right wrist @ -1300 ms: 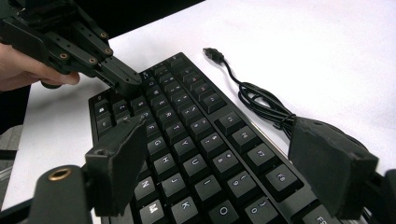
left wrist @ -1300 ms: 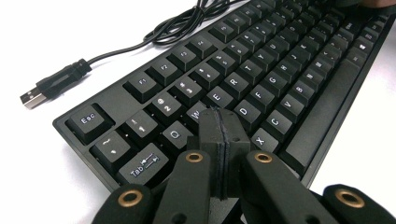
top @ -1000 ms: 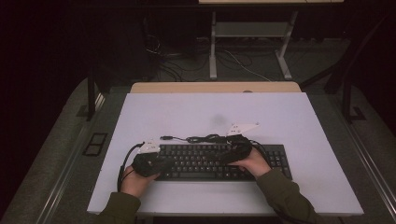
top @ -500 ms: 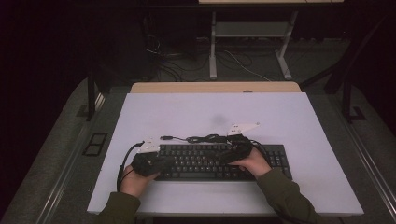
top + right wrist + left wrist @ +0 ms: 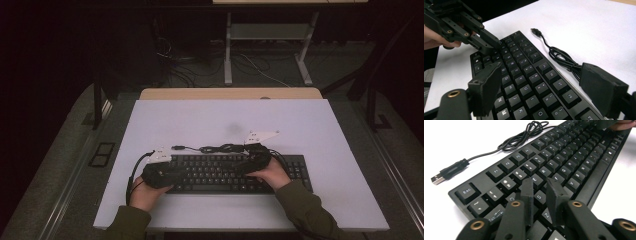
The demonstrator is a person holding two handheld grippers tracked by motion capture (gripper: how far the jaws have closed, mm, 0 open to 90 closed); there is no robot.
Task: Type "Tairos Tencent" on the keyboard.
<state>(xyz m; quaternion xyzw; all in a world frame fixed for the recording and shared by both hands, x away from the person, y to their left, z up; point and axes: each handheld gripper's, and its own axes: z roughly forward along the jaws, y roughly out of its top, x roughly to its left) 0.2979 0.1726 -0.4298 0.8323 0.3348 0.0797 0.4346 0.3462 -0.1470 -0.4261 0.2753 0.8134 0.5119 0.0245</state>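
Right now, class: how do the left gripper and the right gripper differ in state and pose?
1. The left gripper has its jaws nearly together; the right gripper has its jaws wide apart.
2. The left gripper sits over the keyboard at its left end; the right gripper sits nearer the middle.
Both are black, hand-held and over the keys.

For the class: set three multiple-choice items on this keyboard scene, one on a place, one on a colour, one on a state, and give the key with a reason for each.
1. Where does the keyboard's cable lie?
A. on the table beyond the keyboard
B. across the keys
C. on the floor

2. What colour is the keyboard?
A. white
B. black
C. red

3. How do the jaws of the right gripper stand?
A. shut tight
B. clamped on the plug
C. wide apart over the keys

Key: 1 A, the high view shows the cable coiled on the white table past the keyboard's far edge. 2 B, its case and keys are black in every view. 3 C, the right gripper view shows the two jaws far apart with rows of keys between them.
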